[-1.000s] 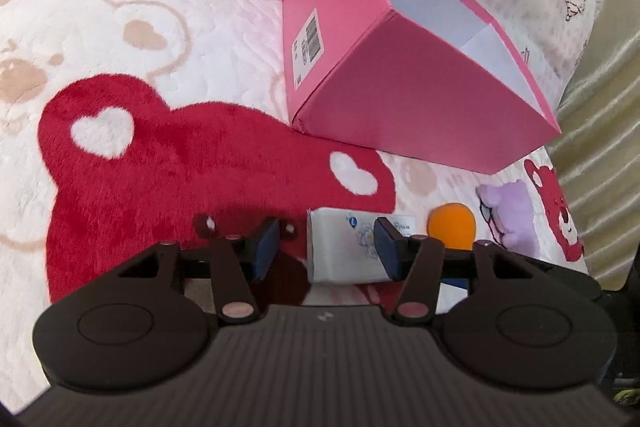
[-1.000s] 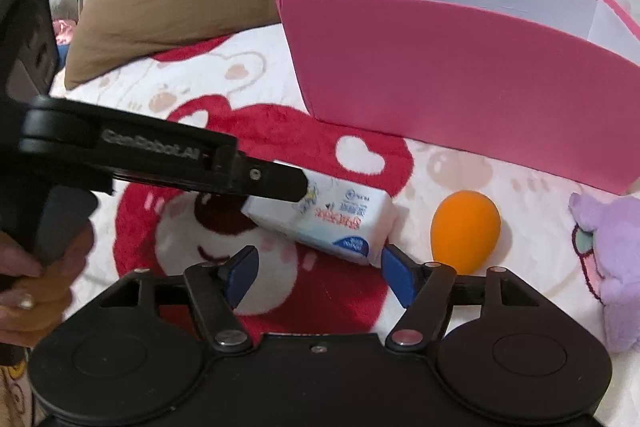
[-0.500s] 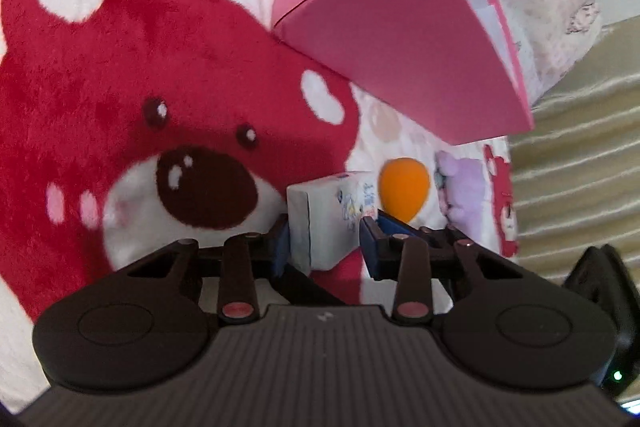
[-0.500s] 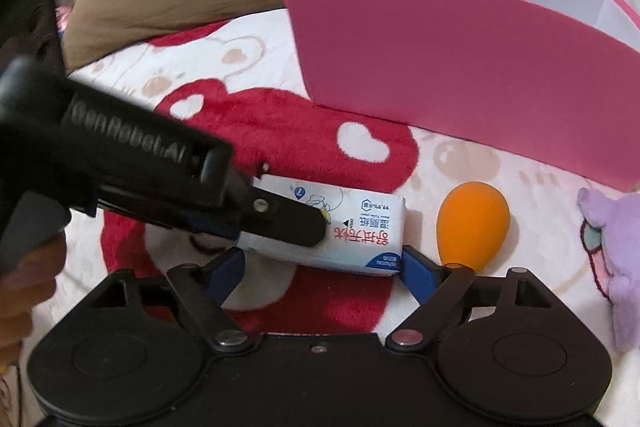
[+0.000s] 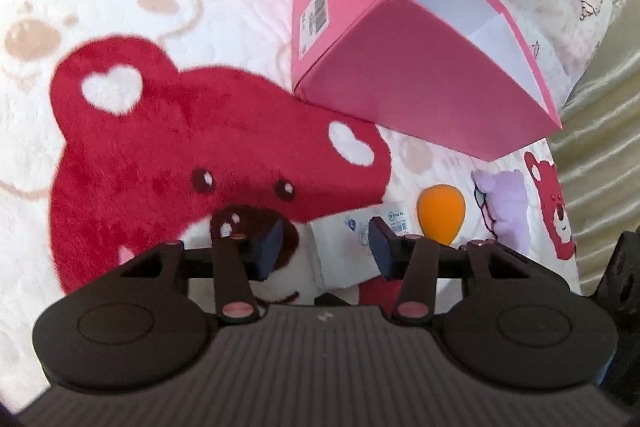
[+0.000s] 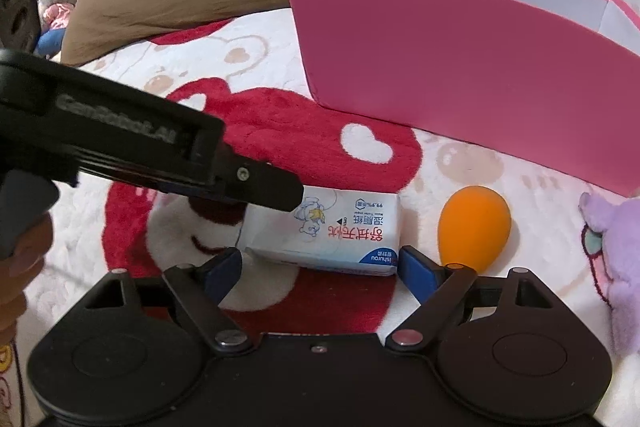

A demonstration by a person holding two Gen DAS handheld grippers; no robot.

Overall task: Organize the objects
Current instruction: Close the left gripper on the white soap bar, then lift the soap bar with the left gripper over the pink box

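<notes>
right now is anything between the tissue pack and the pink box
Nothing visible. The tissue pack lies on the blanket with only bare blanket between it and the pink box. The orange sponge sits off to its side, out of that path.

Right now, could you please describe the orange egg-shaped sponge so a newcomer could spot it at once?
Find the big pink box on the bear-print blanket. On the blanket in front of it, the orange sponge sits between a white wipes pack and a purple plush toy. It alone is smooth, plain and egg-shaped.
</notes>
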